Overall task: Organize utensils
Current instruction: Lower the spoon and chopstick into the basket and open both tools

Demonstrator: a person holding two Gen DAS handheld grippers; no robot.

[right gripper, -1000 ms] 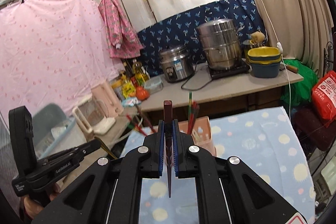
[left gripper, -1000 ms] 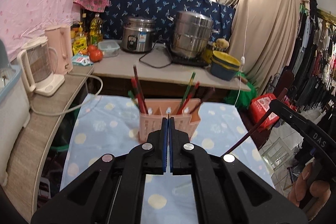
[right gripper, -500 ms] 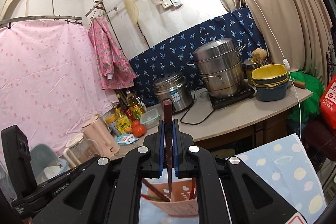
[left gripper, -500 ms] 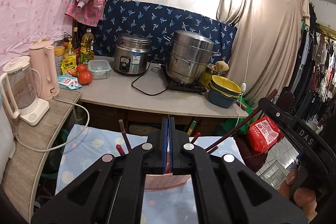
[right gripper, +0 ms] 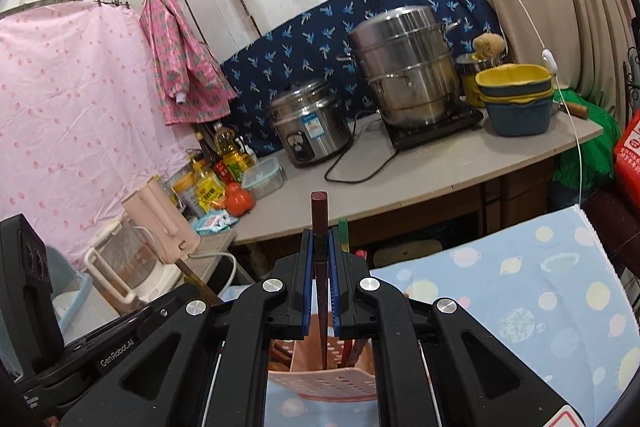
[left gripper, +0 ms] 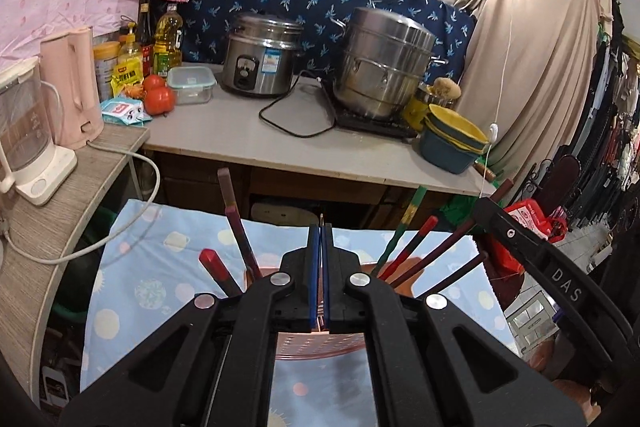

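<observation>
A pink perforated utensil holder (right gripper: 322, 385) stands on the blue planet-print cloth and also shows under my left gripper (left gripper: 304, 343). Several red and dark chopsticks (left gripper: 416, 247) lean in its compartments. My right gripper (right gripper: 320, 259) is shut on a dark brown chopstick (right gripper: 319, 219), held upright with its tip down inside the holder. My left gripper (left gripper: 320, 247) is shut, with a thin pale tip showing above its pads, and sits just above the holder's near side. The right gripper's body (left gripper: 552, 267) shows at the right of the left wrist view.
A grey counter (left gripper: 280, 147) behind holds a rice cooker (left gripper: 260, 59), a steel steamer pot (left gripper: 384, 63), stacked bowls (left gripper: 452, 135), tomatoes and bottles. A side shelf on the left carries a pink kettle (left gripper: 72, 83) and a blender (left gripper: 24, 131). A red bag (left gripper: 532, 223) lies right.
Both grippers have closed in on the holder and dropped lower. The right gripper's chopstick tip now reaches down into the holder. Both stay shut.
</observation>
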